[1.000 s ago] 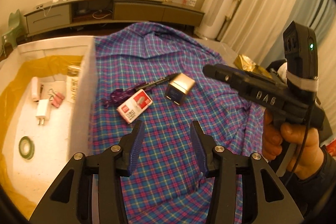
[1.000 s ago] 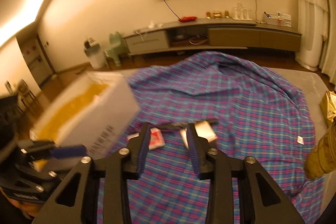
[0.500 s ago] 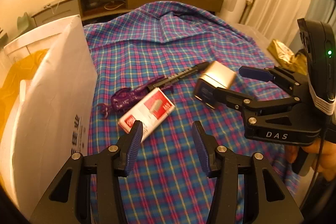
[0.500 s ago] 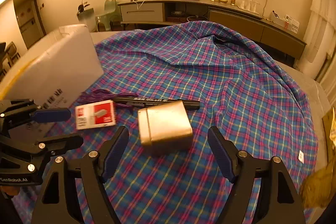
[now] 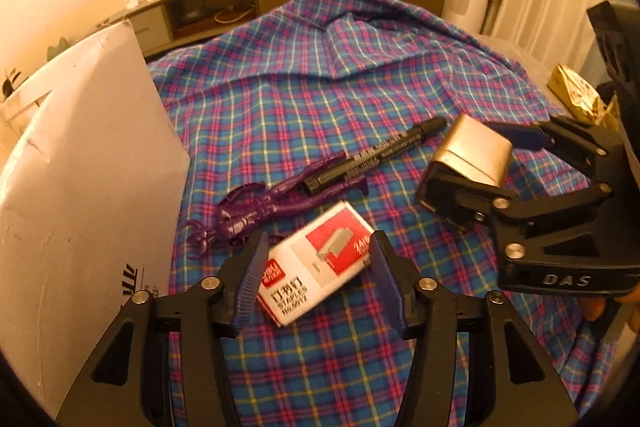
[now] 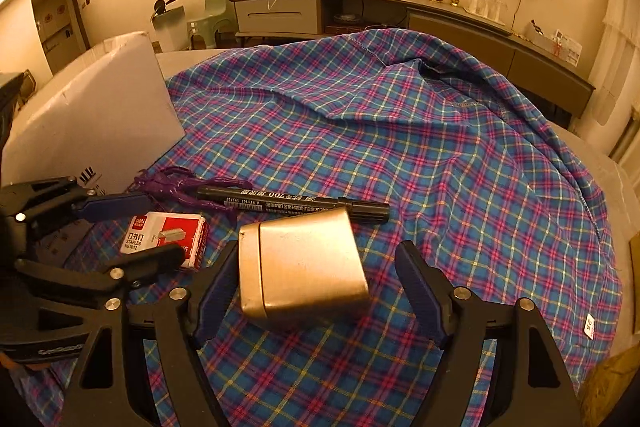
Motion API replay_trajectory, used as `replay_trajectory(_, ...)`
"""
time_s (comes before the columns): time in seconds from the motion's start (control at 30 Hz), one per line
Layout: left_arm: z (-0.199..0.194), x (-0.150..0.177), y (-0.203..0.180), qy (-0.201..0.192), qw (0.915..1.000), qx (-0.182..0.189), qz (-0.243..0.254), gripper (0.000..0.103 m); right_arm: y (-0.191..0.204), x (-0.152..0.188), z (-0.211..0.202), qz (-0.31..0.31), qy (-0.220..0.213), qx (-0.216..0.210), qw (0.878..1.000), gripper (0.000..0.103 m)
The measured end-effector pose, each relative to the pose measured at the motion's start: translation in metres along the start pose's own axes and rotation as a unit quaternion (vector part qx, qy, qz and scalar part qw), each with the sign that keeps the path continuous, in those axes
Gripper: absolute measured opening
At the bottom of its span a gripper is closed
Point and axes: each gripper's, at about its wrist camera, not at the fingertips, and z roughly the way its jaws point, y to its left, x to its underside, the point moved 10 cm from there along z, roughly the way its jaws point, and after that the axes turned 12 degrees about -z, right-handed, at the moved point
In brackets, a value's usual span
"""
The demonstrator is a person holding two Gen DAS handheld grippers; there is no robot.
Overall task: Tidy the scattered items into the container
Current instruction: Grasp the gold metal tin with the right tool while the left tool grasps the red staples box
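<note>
The staple box (image 5: 316, 261), red and white, lies flat on the plaid cloth (image 5: 360, 87) near the white container (image 5: 80, 167), which stands at the left with its outer wall facing the items. The gold case (image 6: 300, 263) lies to the right of the staple box, apart from it. Beyond both, the black marker (image 5: 376, 155) rests across the purple toy (image 5: 256, 211), touching it. The cloth is bare and open on the far side and to the right; on the left the container wall stands close to the toy.

Against the frames of a second ago, both grippers now sit lower and closer to the cloth, and the container's interior is out of view.

The left gripper (image 5: 316, 271) has its jaws spread, having just been opening; the staple box lies between them, and whether the pads touch its ends cannot be told. The right gripper (image 6: 316, 287) also stands spread, having narrowed a little; the gold case sits between its fingers (image 6: 420, 287) with clear room on the right side, the left pad just beside the case's edge
</note>
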Motion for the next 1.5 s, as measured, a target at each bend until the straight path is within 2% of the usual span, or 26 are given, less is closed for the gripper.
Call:
replay_trajectory(0.03, 0.000, 0.000, 0.000, 0.001, 1.0000, 0.002, -0.007, 0.057, 0.000, 0.001, 0.000, 0.002, 0.004, -0.007, 1.000, 0.060)
replay_trajectory(0.1, -0.001, 0.002, 0.000, 0.007, 0.9998, 0.008, -0.017, 0.057, 0.002, 0.003, 0.000, 0.002, 0.009, -0.015, 1.000, 0.056)
replay_trajectory(0.23, -0.006, 0.009, -0.009, 0.035, 0.9976, 0.052, -0.030, 0.057, 0.002, 0.007, -0.003, -0.002, 0.017, -0.014, 1.000, 0.054)
replay_trajectory(0.37, -0.008, 0.011, -0.013, 0.037, 0.9976, 0.053, -0.026, 0.057, -0.002, 0.009, -0.007, 0.006, 0.022, -0.014, 1.000, 0.054)
replay_trajectory(0.47, -0.010, 0.012, -0.016, 0.049, 0.9952, 0.073, -0.043, 0.058, -0.004, 0.010, -0.011, 0.015, 0.022, -0.021, 0.999, 0.054)
replay_trajectory(0.5, -0.011, 0.011, -0.016, 0.045, 0.9956, 0.071, -0.041, 0.058, -0.005, 0.011, -0.012, 0.019, 0.022, -0.024, 0.999, 0.054)
replay_trajectory(0.57, -0.009, 0.008, -0.011, 0.022, 0.9989, 0.036, -0.022, 0.058, -0.007, 0.012, -0.014, 0.026, 0.021, -0.028, 0.999, 0.054)
replay_trajectory(0.63, -0.003, 0.011, -0.005, 0.027, 0.9990, 0.023, -0.026, 0.058, -0.008, 0.013, -0.016, 0.030, 0.021, -0.029, 0.999, 0.054)
replay_trajectory(0.67, -0.001, 0.013, -0.005, 0.037, 0.9980, 0.033, -0.038, 0.058, -0.008, 0.014, -0.016, 0.031, 0.022, -0.030, 0.999, 0.054)
replay_trajectory(0.73, -0.002, 0.022, -0.012, 0.073, 0.9915, 0.079, -0.073, 0.058, -0.008, 0.015, -0.017, 0.031, 0.024, -0.031, 0.999, 0.054)
replay_trajectory(0.8, -0.010, 0.035, -0.025, 0.107, 0.9832, 0.123, -0.082, 0.058, -0.007, 0.017, -0.018, 0.031, 0.026, -0.033, 0.999, 0.054)
replay_trajectory(0.83, -0.015, 0.039, -0.031, 0.109, 0.9821, 0.133, -0.077, 0.058, -0.007, 0.017, -0.019, 0.032, 0.026, -0.034, 0.999, 0.054)
replay_trajectory(0.93, -0.023, 0.040, -0.039, 0.073, 0.9915, 0.103, -0.031, 0.058, -0.009, 0.019, -0.020, 0.033, 0.026, -0.034, 0.999, 0.054)
replay_trajectory(1.1, -0.008, 0.033, -0.038, 0.063, 0.9946, 0.073, -0.038, 0.059, -0.009, 0.020, -0.019, 0.039, 0.027, -0.031, 0.998, 0.054)
replay_trajectory(1.23, 0.002, 0.035, -0.045, 0.049, 0.9980, 0.040, 0.004, 0.058, -0.008, 0.020, -0.020, 0.038, 0.024, -0.025, 0.999, 0.054)
replay_trajectory(1.27, 0.002, 0.035, -0.045, 0.045, 0.9984, 0.032, 0.012, 0.056, -0.009, 0.020, -0.020, 0.039, 0.023, -0.022, 0.999, 0.054)
replay_trajectory(1.3, 0.002, 0.035, -0.043, 0.041, 0.9988, 0.023, 0.014, 0.044, -0.011, 0.020, -0.022, 0.041, 0.021, -0.019, 0.999, 0.053)
replay_trajectory(1.33, 0.002, 0.034, -0.041, 0.039, 0.9990, 0.019, 0.015, 0.039, -0.013, 0.020, -0.023, 0.043, 0.019, -0.016, 0.999, 0.053)
replay_trajectory(1.5, -0.004, 0.030, -0.037, 0.041, 0.9986, 0.033, -0.009, 0.039, -0.015, 0.019, -0.034, 0.049, 0.010, -0.013, 0.999, 0.053)
